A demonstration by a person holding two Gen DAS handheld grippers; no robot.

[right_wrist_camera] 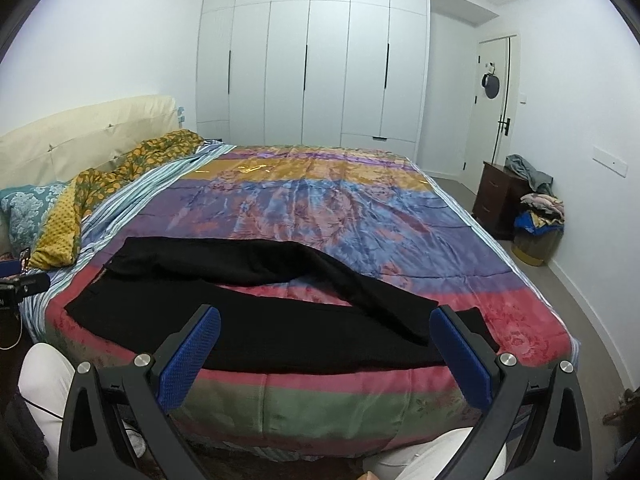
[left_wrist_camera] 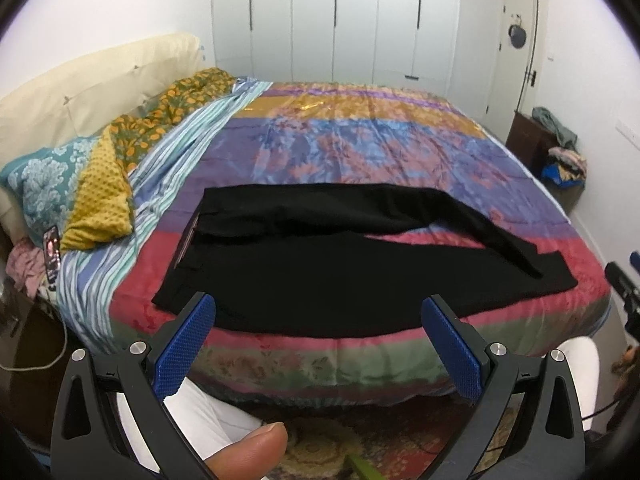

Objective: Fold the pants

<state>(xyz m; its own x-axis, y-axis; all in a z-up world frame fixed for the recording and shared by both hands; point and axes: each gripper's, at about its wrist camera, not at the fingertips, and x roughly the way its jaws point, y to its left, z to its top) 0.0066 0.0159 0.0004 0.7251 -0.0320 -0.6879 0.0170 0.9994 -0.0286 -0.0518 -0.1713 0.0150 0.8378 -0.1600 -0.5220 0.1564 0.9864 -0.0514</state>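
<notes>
Black pants [left_wrist_camera: 320, 268] lie spread on the near part of a bed with a multicoloured quilt [left_wrist_camera: 360, 140]. The waistband is at the left and both legs run to the right, the far leg angled across toward the near one. My left gripper [left_wrist_camera: 318, 312] is open and empty, held just off the bed's near edge in front of the pants. In the right wrist view the pants [right_wrist_camera: 280, 320] lie the same way on the quilt [right_wrist_camera: 340, 208], and my right gripper [right_wrist_camera: 325, 324] is open and empty before the leg ends.
Pillows [left_wrist_camera: 80, 184] and a cream headboard [left_wrist_camera: 80, 88] are at the left. White wardrobes [right_wrist_camera: 312, 60] stand behind the bed. A dark nightstand [right_wrist_camera: 496, 204] and a basket of clothes [right_wrist_camera: 536, 232] stand at the right wall. A phone [left_wrist_camera: 52, 252] lies at the left edge.
</notes>
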